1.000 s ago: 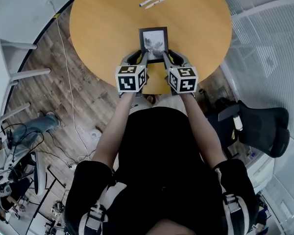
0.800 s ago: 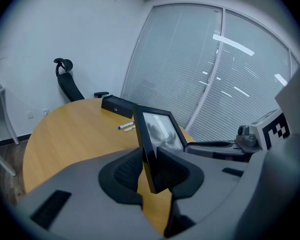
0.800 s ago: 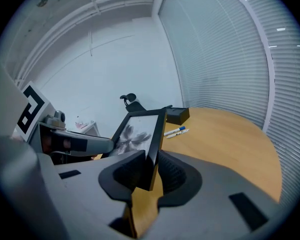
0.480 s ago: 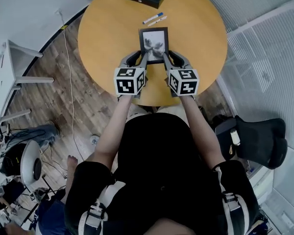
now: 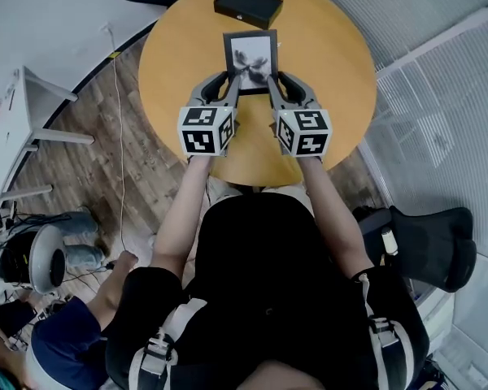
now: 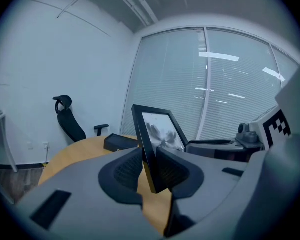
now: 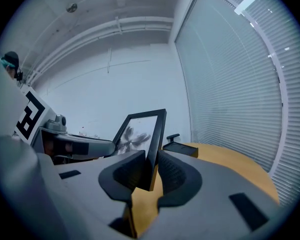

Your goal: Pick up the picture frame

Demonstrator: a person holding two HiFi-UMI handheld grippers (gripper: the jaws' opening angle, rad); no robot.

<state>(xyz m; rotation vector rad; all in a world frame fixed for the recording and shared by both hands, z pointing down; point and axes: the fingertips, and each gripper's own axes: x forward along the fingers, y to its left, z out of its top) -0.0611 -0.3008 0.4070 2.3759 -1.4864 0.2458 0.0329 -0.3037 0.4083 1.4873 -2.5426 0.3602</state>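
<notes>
Black picture frame point(image 5: 250, 59): my left tongs point(image 5: 228, 90) clamp its seven o'clock corner, my right tongs point(image 5: 275, 88) its five o'clock corner.

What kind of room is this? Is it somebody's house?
Probably not a house. It looks like an office or a small meeting room: there is a round wooden table, a black swivel office chair, and a big glass wall covered with blinds.
</notes>
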